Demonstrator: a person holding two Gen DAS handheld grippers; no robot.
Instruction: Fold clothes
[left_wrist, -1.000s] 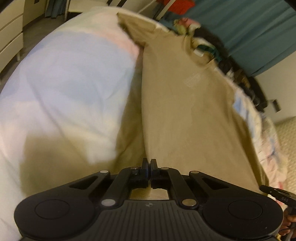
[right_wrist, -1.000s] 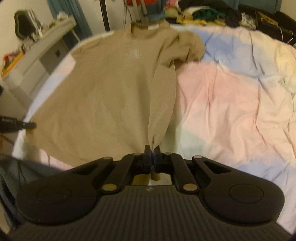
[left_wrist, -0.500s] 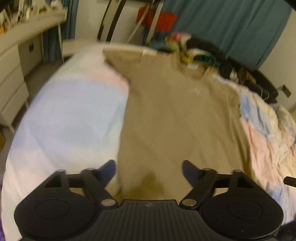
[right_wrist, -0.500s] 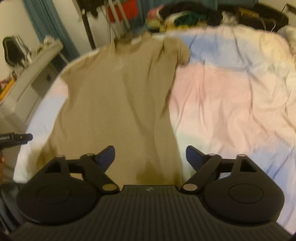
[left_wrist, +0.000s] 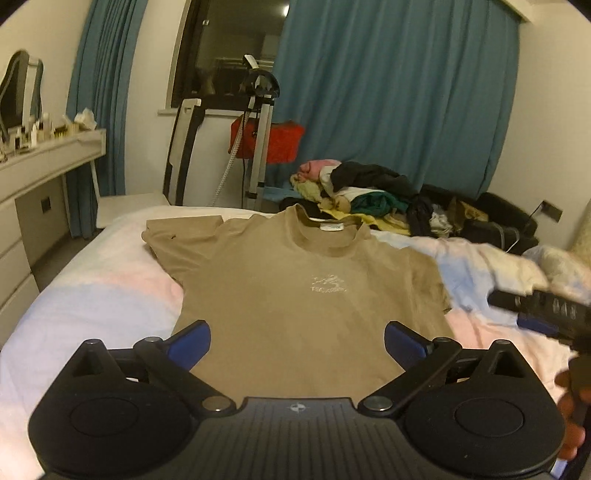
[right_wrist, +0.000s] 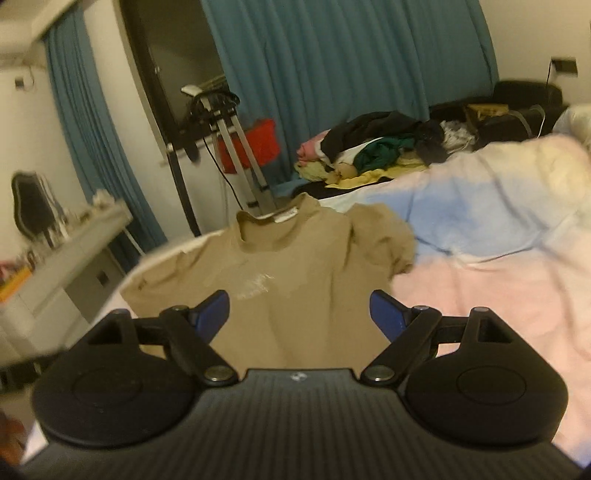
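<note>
I am holding both my left gripper (left_wrist: 297, 345) and right gripper (right_wrist: 299, 314) wide open above the tan T-shirt (left_wrist: 306, 306) at frame centre — its crumpled right-hand sleeve (right_wrist: 388, 240) risking a lopsided fold.

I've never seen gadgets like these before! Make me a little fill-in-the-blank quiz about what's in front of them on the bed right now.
1. The tan T-shirt lies spread flat on the ____.
2. The left gripper and the right gripper both have their jaws ____.
3. The curtains behind the bed are ____ in colour.
4. The pile of clothes lies beyond the shirt's ____.

Missing words: bed; open; blue; collar
</note>
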